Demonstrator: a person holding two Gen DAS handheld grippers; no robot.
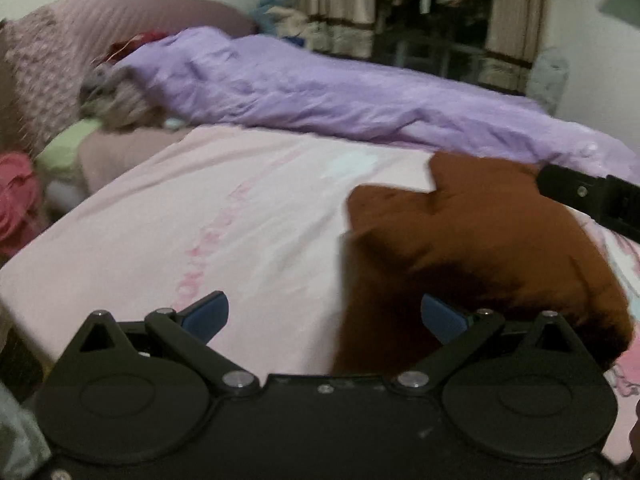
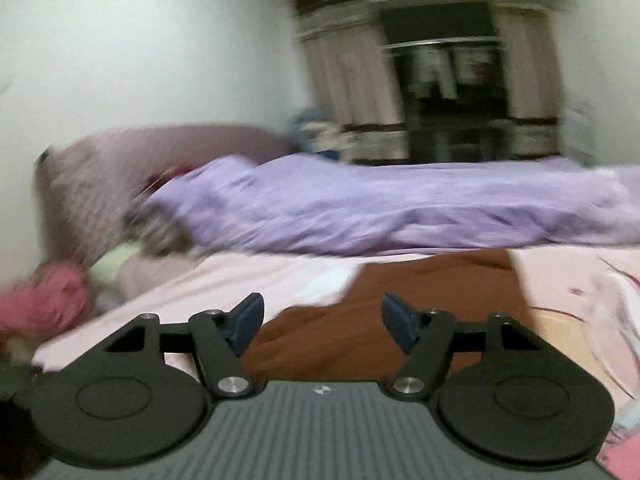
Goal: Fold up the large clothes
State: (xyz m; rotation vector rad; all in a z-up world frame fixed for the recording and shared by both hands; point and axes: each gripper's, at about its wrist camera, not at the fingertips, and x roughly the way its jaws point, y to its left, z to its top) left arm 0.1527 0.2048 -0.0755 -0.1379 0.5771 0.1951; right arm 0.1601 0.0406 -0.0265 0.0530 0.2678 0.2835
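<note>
A brown garment [image 1: 476, 248] lies bunched on the pink bed sheet [image 1: 208, 216]. In the left wrist view it is to the right of my left gripper [image 1: 324, 318], which is open and empty, its right blue pad at the garment's near edge. My right gripper shows there as a black bar [image 1: 588, 200] at the garment's far right. In the right wrist view the brown garment [image 2: 400, 296] lies straight ahead, and my right gripper [image 2: 322, 322] is open and empty just above its near part. Both views are blurred by motion.
A purple quilt [image 1: 320, 92] lies along the far side of the bed. Pillows [image 1: 80, 40], a green cloth [image 1: 64, 148] and a pink cloth [image 1: 16, 196] are at the left. Curtains and a dark window [image 1: 436, 12] stand behind the bed.
</note>
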